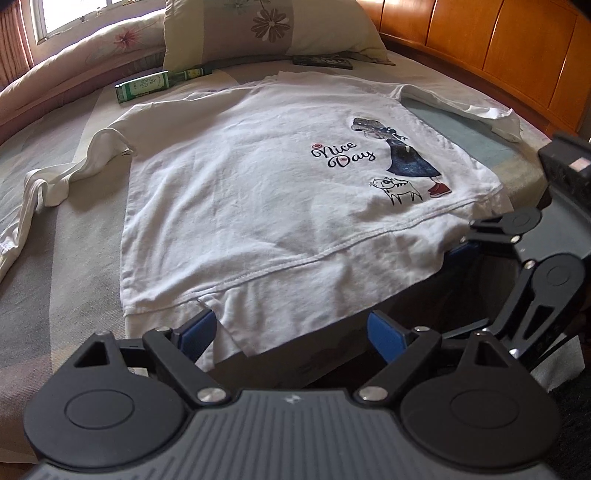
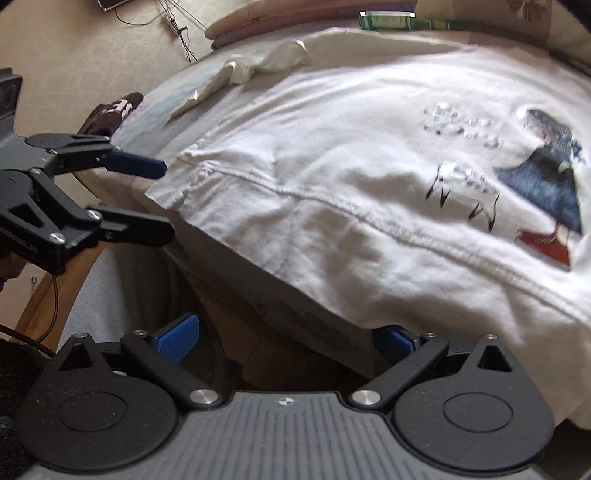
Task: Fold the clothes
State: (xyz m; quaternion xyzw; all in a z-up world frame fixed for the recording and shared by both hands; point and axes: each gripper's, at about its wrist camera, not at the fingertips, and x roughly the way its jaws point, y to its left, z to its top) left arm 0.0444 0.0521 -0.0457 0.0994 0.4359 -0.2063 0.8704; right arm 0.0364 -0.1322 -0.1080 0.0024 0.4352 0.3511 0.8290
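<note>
A white long-sleeved shirt [image 1: 258,177] with a "Nice Day" girl-and-cat print lies flat on the bed, hem toward me and hanging over the bed's edge. It also shows in the right wrist view [image 2: 351,166]. My left gripper [image 1: 291,332] is open at the hem's left corner, blue pads on either side of the cloth edge. It also shows from the side in the right wrist view [image 2: 166,199]. My right gripper [image 2: 286,339] is open just below the hem's right part. Its linkage shows in the left wrist view [image 1: 517,236]. The sleeves lie spread to both sides.
A green bottle [image 1: 159,83] lies beyond the shirt's left shoulder, a floral pillow [image 1: 266,29] and a dark flat object [image 1: 323,61] behind it. A wooden headboard [image 1: 498,48] runs at the right. A dark maroon garment [image 2: 110,114] lies at the bed's edge.
</note>
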